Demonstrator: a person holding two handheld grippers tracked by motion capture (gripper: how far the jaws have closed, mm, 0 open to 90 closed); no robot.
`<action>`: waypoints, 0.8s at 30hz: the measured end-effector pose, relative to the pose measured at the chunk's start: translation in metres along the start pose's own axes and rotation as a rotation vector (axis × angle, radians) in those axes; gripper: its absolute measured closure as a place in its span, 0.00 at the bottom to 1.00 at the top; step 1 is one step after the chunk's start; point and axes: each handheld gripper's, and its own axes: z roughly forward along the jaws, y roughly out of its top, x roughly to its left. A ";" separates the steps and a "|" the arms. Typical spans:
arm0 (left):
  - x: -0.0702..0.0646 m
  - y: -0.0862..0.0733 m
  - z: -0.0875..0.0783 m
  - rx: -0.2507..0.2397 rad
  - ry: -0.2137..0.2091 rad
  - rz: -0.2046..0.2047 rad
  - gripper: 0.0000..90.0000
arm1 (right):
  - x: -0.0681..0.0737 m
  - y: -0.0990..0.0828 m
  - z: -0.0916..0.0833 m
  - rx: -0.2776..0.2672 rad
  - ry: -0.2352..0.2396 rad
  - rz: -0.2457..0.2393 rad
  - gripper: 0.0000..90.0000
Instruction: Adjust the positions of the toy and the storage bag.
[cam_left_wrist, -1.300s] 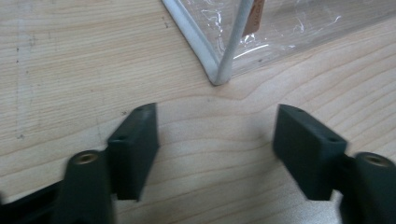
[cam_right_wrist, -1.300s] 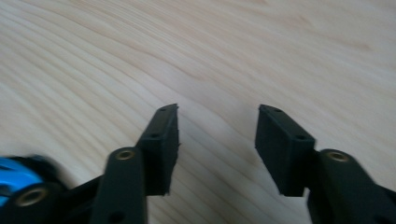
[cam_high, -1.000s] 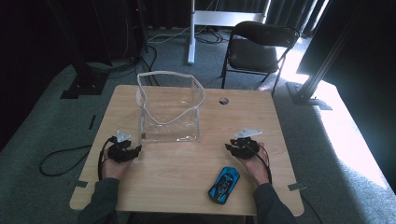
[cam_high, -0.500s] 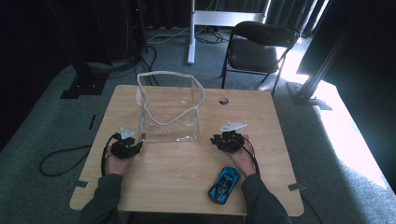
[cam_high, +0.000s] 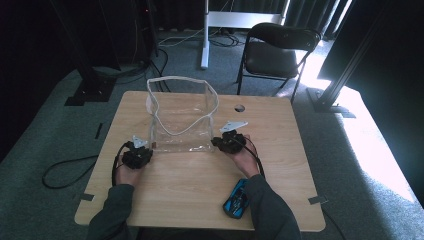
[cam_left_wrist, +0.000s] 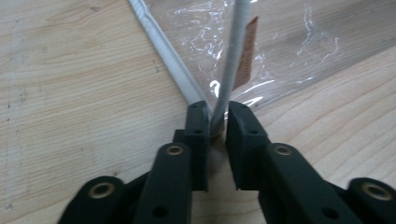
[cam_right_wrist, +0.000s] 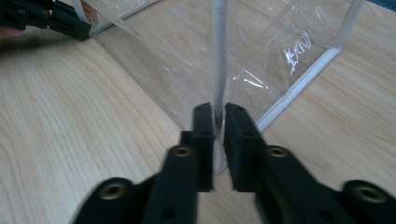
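Between each claw's jaws: white seam of clear bag (cam_high: 182, 117). Left claw (cam_left_wrist: 215, 122) and right claw (cam_right_wrist: 218, 122) just closed, pinching bottom corners. Light, floppy, slippery film; seams grip best.

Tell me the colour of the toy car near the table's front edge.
The toy car is blue with black parts, seen best in the high view, beside the person's right forearm.

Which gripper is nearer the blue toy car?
Right. The right gripper grips the clear bag's corner just beyond the blue toy car; the left gripper holds the far corner.
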 end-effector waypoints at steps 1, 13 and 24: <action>-0.001 0.000 0.000 0.002 0.005 0.005 0.90 | 0.000 0.000 0.000 0.000 0.000 0.000 0.96; -0.014 0.007 0.005 0.000 -0.009 0.040 0.91 | 0.004 -0.011 -0.016 0.013 -0.041 -0.035 0.98; -0.041 0.017 0.011 0.006 -0.048 0.093 0.92 | -0.004 -0.029 -0.041 0.025 -0.074 -0.022 0.98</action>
